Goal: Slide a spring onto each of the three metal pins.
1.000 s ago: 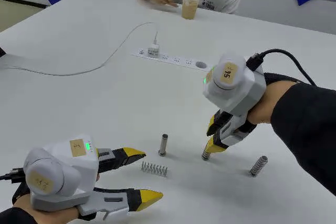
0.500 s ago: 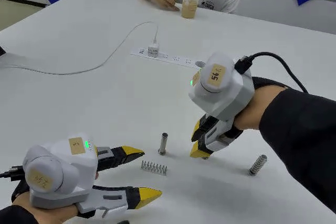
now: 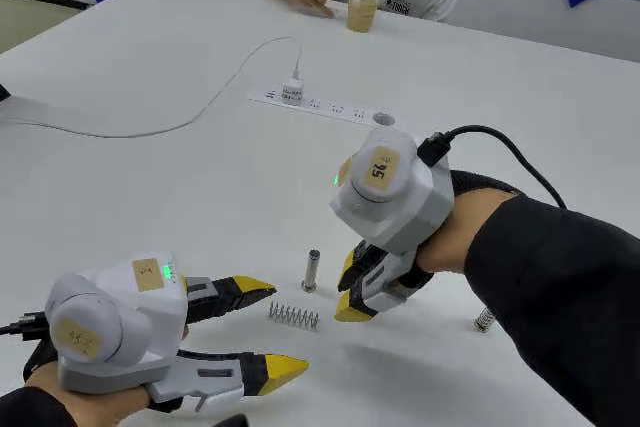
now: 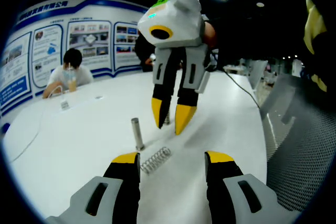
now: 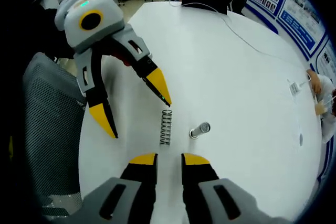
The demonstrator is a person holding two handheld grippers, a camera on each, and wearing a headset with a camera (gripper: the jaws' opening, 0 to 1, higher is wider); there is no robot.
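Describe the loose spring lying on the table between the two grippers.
The spring is a short coil of silvery wire with open, evenly spaced turns. It lies on its side on the white table, not on any pin, just beside the upright metal pin. The left gripper has its jaws spread wide toward it; the right gripper hovers near its other end. No jaw grips it.

I count one loose coiled steel spring (image 3: 293,317), one second spring (image 3: 484,320) (half hidden behind my sleeve), one upright grey metal pin (image 3: 311,271), one white power strip (image 3: 320,108) and one clear plastic cup (image 3: 363,2).
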